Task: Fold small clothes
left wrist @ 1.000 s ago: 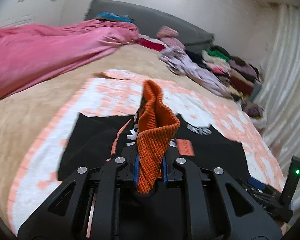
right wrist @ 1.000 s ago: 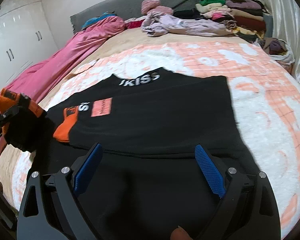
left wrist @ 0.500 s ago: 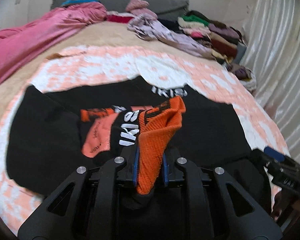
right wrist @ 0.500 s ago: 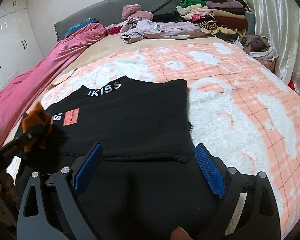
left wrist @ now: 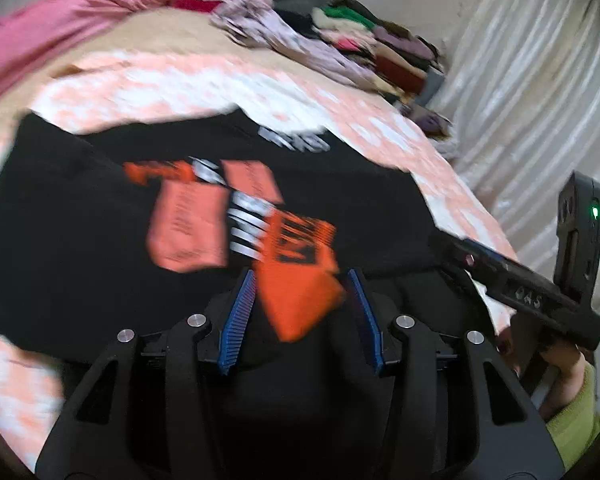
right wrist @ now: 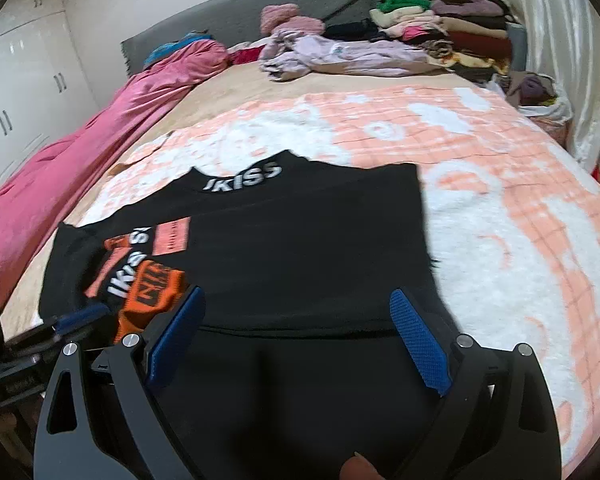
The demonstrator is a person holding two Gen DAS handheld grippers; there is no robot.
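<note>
A black sweatshirt (right wrist: 300, 240) with white lettering and orange patches lies flat on the peach-and-white blanket (right wrist: 500, 240). Its sleeve is folded across the chest, and the orange ribbed cuff (left wrist: 300, 300) lies between the jaws of my left gripper (left wrist: 300, 280). Those jaws are opening, and the blue pads stand apart from the cuff on both sides. My right gripper (right wrist: 296, 296) hovers open over the sweatshirt's lower part with nothing between its fingers. In the right wrist view the cuff (right wrist: 148, 300) shows at lower left, beside the left gripper's dark body.
A pink duvet (right wrist: 100, 140) lies along the bed's left side. A lilac garment (right wrist: 340, 56) and a stack of folded clothes (right wrist: 440, 20) sit at the head. A pale curtain (left wrist: 540, 100) hangs on the right. White wardrobe doors (right wrist: 20, 92) stand at far left.
My left gripper carried the orange cuff across and down onto the black sweatshirt, and its jaws have parted from the cuff. My right gripper stayed open over the hem.
</note>
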